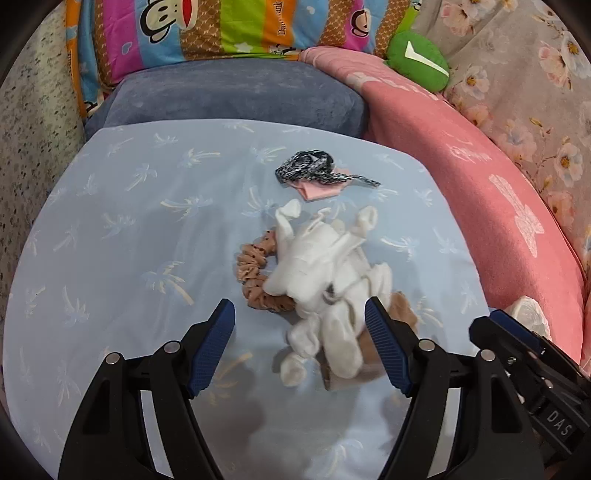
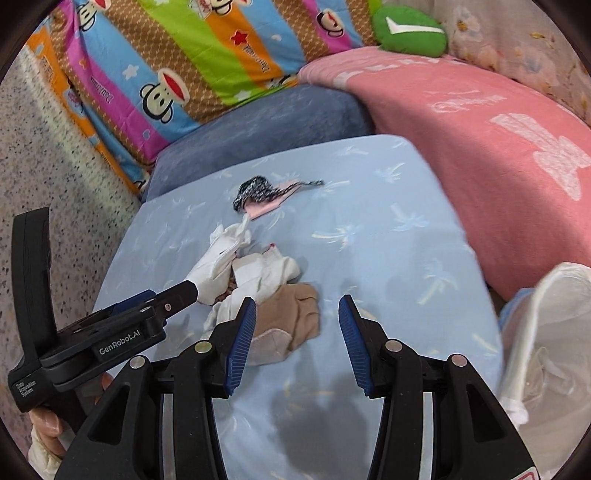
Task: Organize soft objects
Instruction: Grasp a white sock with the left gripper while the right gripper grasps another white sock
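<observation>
Surface: a pale blue sheet with a palm-tree print [image 1: 122, 229], filling the middle of both views; behind it, a grey-blue cushion [image 1: 229, 96], a striped cartoon-monkey quilt [image 1: 207, 26] across the top, a pink blanket [image 1: 480, 192] at right, and a green plush [image 1: 417, 59] at upper right. Item one: a heap of white socks [image 1: 321, 266] at centre frame, lying over a tan dotted scrunchie [image 1: 251, 269] and beside a beige stocking [image 2: 295, 314]. Item two: a black-and-white cord [image 1: 314, 170] resting on a folded pink cloth [image 1: 321, 190], above the heap. Left gripper [image 1: 299, 347]: jaws spread wide in its own view, the sock heap between them, nothing clasped; in the right wrist view its tip met a white sock, though the contact was not clear. Right gripper [image 2: 297, 345]: jaws parted, empty, hovering at lower centre beside the stocking. A white mesh bag [image 2: 546, 332] stood at the right edge.
</observation>
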`<state>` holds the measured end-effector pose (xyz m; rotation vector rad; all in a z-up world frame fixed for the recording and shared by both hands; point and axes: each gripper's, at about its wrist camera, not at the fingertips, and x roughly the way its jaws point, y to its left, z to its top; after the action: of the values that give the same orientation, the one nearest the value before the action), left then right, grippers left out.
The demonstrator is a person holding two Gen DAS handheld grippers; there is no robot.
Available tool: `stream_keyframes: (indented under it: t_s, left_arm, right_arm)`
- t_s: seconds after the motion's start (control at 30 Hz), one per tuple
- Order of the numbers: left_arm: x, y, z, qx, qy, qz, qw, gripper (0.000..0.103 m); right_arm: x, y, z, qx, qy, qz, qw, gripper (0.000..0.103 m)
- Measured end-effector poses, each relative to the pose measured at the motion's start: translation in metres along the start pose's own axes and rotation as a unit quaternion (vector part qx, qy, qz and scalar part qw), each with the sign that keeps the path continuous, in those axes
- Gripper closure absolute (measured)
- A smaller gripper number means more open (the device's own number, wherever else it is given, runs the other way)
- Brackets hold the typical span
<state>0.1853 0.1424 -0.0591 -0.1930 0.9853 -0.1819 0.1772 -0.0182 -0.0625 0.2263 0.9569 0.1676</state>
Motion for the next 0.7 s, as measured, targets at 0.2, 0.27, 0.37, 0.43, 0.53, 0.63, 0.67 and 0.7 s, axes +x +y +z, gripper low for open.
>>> stream_keyframes:
  t_s: [0.2, 0.27, 0.37, 0.43, 0.53, 0.63, 0.67, 0.7]
  left_arm:
    - [0.017, 0.009, 0.009, 0.000, 0.010, -0.016, 0.9998, 0.034]
    - [0.022, 0.011, 0.011, 0.002, 0.011, -0.016, 0.9998, 0.035]
    - [0.031, 0.017, 0.014, -0.006, 0.022, -0.028, 0.9994, 0.039]
    - [0.035, 0.021, 0.014, -0.011, 0.028, -0.039, 0.9988, 0.045]
    - [0.040, 0.024, 0.014, -0.011, 0.037, -0.043, 0.9983, 0.059]
    - [0.042, 0.030, 0.013, -0.019, 0.044, -0.049, 0.9977, 0.072]
    - [0.042, 0.032, 0.013, -0.020, 0.044, -0.050, 0.9976, 0.075]
    - [0.042, 0.034, 0.013, -0.022, 0.044, -0.052, 0.9975, 0.076]
  right_arm:
    - [0.041, 0.012, 0.013, -0.003, 0.017, 0.002, 1.000, 0.056]
    - [0.051, 0.013, 0.017, -0.001, 0.020, -0.001, 1.000, 0.057]
    - [0.066, 0.013, 0.022, 0.001, 0.028, -0.005, 1.000, 0.057]
    - [0.074, 0.012, 0.023, 0.000, 0.035, -0.006, 0.999, 0.057]
    - [0.084, 0.013, 0.022, -0.003, 0.043, -0.007, 0.999, 0.057]
    - [0.093, 0.016, 0.019, -0.008, 0.053, -0.006, 0.999, 0.060]
    - [0.097, 0.017, 0.018, -0.010, 0.056, -0.005, 0.998, 0.062]
    - [0.099, 0.018, 0.018, -0.011, 0.059, -0.004, 0.998, 0.065]
